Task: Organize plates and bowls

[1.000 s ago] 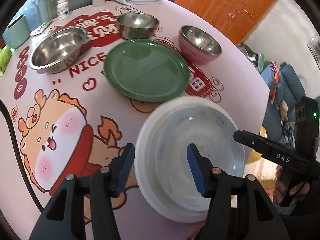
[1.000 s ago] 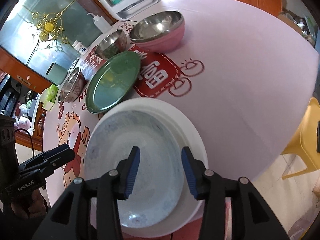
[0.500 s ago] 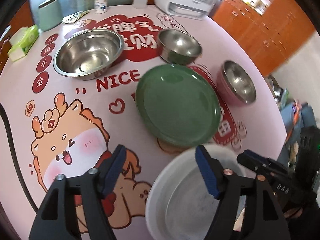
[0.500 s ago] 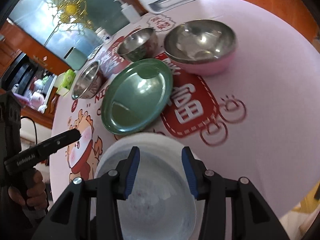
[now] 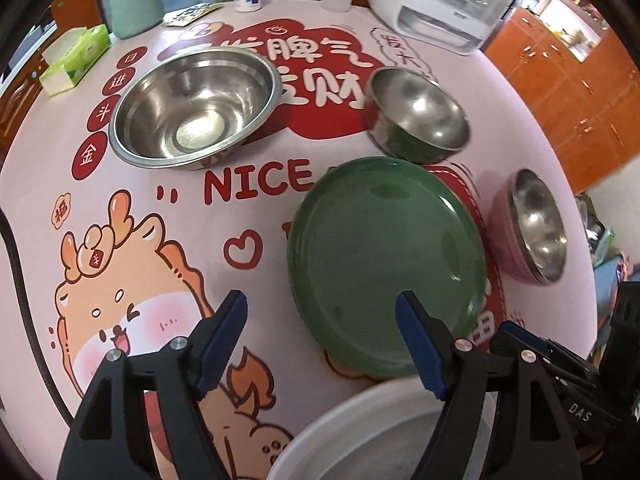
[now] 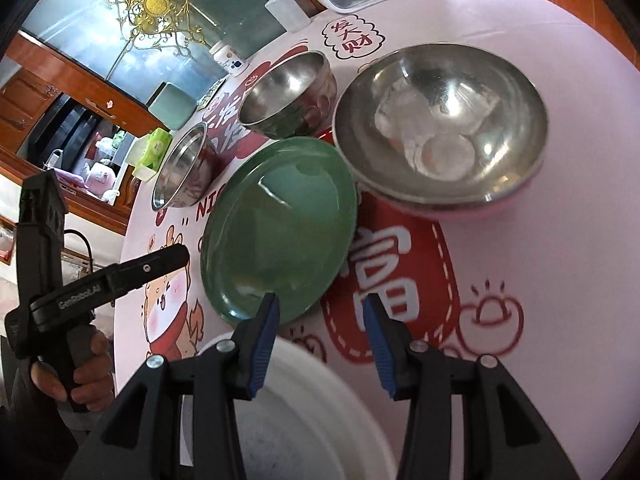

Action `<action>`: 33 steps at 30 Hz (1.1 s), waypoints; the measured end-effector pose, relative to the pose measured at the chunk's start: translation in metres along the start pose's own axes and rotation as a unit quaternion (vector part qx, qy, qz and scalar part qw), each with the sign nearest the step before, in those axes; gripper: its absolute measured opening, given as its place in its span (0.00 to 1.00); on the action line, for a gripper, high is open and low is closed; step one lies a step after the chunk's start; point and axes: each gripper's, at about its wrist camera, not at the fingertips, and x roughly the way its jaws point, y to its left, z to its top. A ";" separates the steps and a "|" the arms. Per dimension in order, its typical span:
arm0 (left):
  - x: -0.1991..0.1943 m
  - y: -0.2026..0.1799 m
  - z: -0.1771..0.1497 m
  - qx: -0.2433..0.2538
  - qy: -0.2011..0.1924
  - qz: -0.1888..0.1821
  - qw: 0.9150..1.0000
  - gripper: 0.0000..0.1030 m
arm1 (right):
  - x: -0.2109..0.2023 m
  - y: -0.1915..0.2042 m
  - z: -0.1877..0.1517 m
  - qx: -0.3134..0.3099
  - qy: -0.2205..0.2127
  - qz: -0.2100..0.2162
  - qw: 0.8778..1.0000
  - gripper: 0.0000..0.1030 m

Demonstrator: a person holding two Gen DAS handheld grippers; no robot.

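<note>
**Both hand-held grippers spread above the dishes**

From the left wrist, the left hand-held gripper (image 5: pixel 320 334) was seen spread wide, nothing pinched, over the near edge of the green plate (image 5: pixel 384 256). The large steel bowl (image 5: pixel 194 106) lay beyond the plate on the surface (image 5: pixel 132 208).

From the right wrist, the right hand-held gripper (image 6: pixel 320 336) was seen partly spread and empty, the white plate (image 6: pixel 316 420) below it, just beside the green plate.

- Round table (image 5: pixel 132 240) under a pale pink cloth printed with a cartoon deer and red Chinese characters.
- Orange-brown wooden cabinets (image 5: pixel 568 80) along the far wall.
- Glass panel (image 6: pixel 120 32) with a gold ornament behind the table.
- White countertop appliance (image 5: pixel 440 0), green tissue box (image 5: pixel 76 58), mint canister (image 5: pixel 134 4) at the table's back edge.
</note>
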 end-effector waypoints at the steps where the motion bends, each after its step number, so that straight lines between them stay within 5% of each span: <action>1: 0.004 0.000 0.002 -0.002 0.002 0.005 1.000 0.73 | 0.003 -0.001 0.002 -0.001 0.005 0.003 1.000 0.42; 7: 0.026 0.004 0.007 -0.020 0.012 0.004 1.000 0.73 | 0.017 -0.008 0.008 0.000 0.018 0.024 1.000 0.42; 12: 0.037 0.005 0.010 -0.033 0.019 -0.012 0.999 0.69 | 0.026 -0.011 0.012 -0.003 0.024 0.032 0.999 0.31; 25: 0.056 0.008 0.020 -0.042 0.030 -0.028 0.998 0.33 | 0.036 -0.009 0.019 -0.025 0.018 0.030 0.999 0.15; 33: 0.055 0.013 0.017 -0.046 0.023 -0.029 0.998 0.27 | 0.037 -0.008 0.022 -0.033 0.021 0.028 0.999 0.15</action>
